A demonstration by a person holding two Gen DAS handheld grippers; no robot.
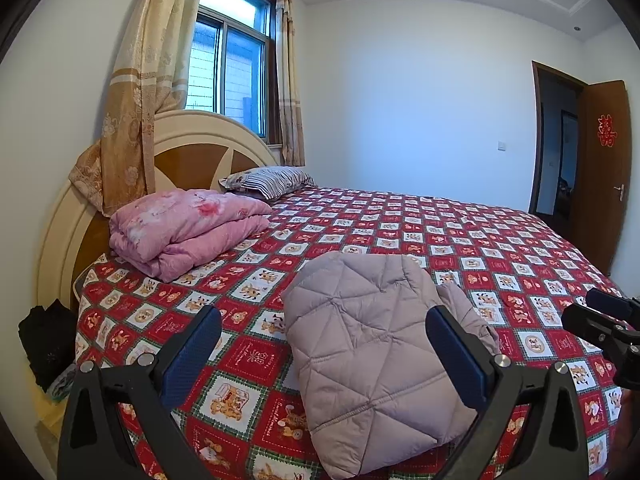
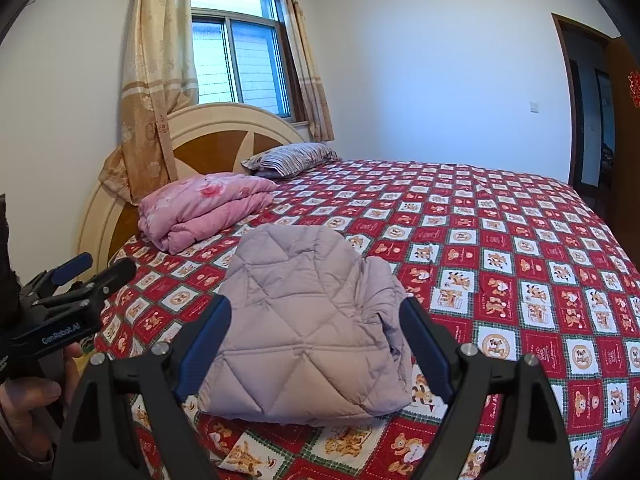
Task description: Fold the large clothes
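both tongs are up off the bed and tipped a little downward, looking across the mattress. the left tongs [image 1: 324, 354] stand wide apart, blue pads facing each other, nothing pinched between them. the right tongs [image 2: 316, 344] are spread wide too, nothing gripped, the jacket just showing through the gap from farther off. in the right wrist view a hand [image 2: 30, 396] curls round the left tool's black handle at the left edge.

and there's the jacket [image 1: 372, 360], a pale mauve quilted puffer folded into a chunky, rounded bundle, lying on the bed near its front edge, apart from both sets of tongs. diamond and triangle stitching puffs the fabric into soft panels; a loose crumpled sleeve or flap sticks out on its right side.

underneath, the bedspread [image 1: 460, 240] is flat cotton-looking cloth, red and white squares with little bear prints. up by the curved cream-and-brown headboard [image 1: 188, 148] sits a folded pink quilt [image 1: 188, 228], plump and floral, with a striped pillow [image 1: 268, 182] just behind it. gold patterned curtains [image 1: 136, 92] hang at the window, one draped over the headboard.
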